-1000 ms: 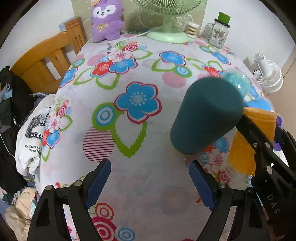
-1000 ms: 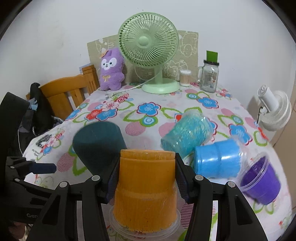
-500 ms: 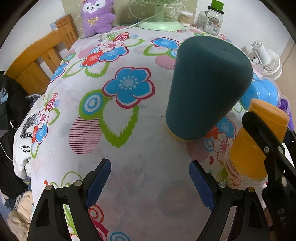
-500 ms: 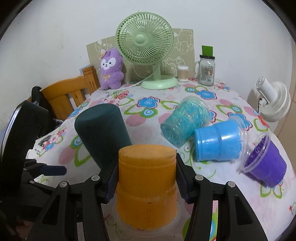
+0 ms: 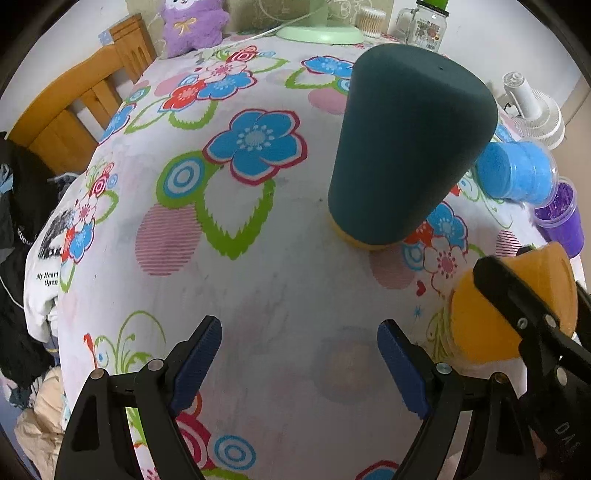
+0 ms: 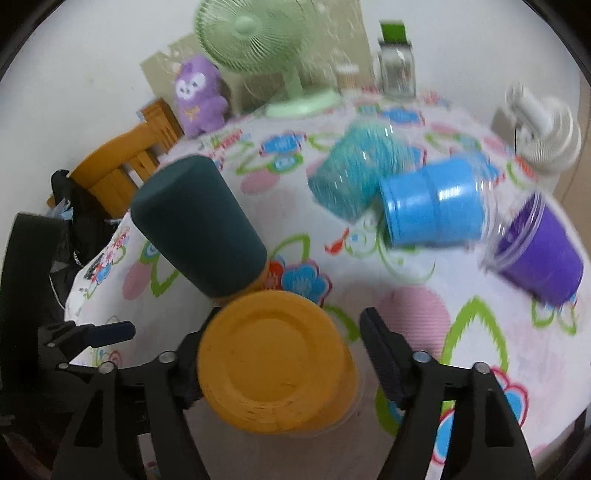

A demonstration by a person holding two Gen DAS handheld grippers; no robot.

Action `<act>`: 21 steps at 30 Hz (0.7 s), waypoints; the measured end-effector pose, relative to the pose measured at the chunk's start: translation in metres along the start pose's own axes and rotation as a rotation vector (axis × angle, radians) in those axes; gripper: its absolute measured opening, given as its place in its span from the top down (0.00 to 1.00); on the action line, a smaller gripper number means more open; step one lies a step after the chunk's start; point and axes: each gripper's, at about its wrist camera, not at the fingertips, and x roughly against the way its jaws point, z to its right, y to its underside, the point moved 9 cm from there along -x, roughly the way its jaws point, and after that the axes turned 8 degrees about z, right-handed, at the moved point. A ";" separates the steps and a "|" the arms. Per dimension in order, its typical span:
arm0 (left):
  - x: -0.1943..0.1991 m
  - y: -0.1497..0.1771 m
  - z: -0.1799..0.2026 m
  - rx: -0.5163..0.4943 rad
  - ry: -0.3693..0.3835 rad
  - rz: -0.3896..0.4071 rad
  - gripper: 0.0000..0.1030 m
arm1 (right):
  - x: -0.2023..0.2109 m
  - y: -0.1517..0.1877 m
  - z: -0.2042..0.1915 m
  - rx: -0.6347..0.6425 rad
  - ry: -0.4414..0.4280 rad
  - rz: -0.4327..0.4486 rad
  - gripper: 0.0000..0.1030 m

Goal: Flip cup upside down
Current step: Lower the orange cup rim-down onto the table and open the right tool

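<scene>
An orange cup (image 6: pixel 273 362) stands upside down on the flowered tablecloth (image 5: pixel 258 280), its flat base up, between my right gripper's (image 6: pixel 291 347) fingers. The jaws have spread: the left pad is against the cup, the right pad stands apart. The orange cup also shows at the right of the left wrist view (image 5: pixel 517 310). A dark teal cup (image 5: pixel 402 147) stands upside down beyond my left gripper (image 5: pixel 299 350), which is open and empty. It also shows in the right wrist view (image 6: pixel 199 225).
A turquoise cup (image 6: pixel 354 173), a blue cup (image 6: pixel 432 203) and a purple cup (image 6: pixel 539 251) lie on their sides at the right. A green fan (image 6: pixel 255 33), purple plush (image 6: pixel 199 96), jar (image 6: pixel 397 62) and white fan (image 6: pixel 543 125) stand at the back. A wooden chair (image 5: pixel 74 110) is on the left.
My right gripper has opened off the orange cup and tilted down over it, view blurred. My left gripper has drawn back from the teal cup, which now stands inverted.
</scene>
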 end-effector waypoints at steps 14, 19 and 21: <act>0.054 -0.019 0.007 0.011 0.010 -0.021 0.14 | 0.044 -0.033 -0.003 -0.044 0.025 -0.129 0.15; 0.076 -0.034 0.009 0.022 0.015 -0.005 0.12 | 0.061 -0.054 -0.005 -0.022 0.040 -0.124 0.10; 0.084 -0.039 0.009 0.026 0.012 0.002 0.10 | 0.068 -0.062 -0.007 -0.006 0.045 -0.118 0.10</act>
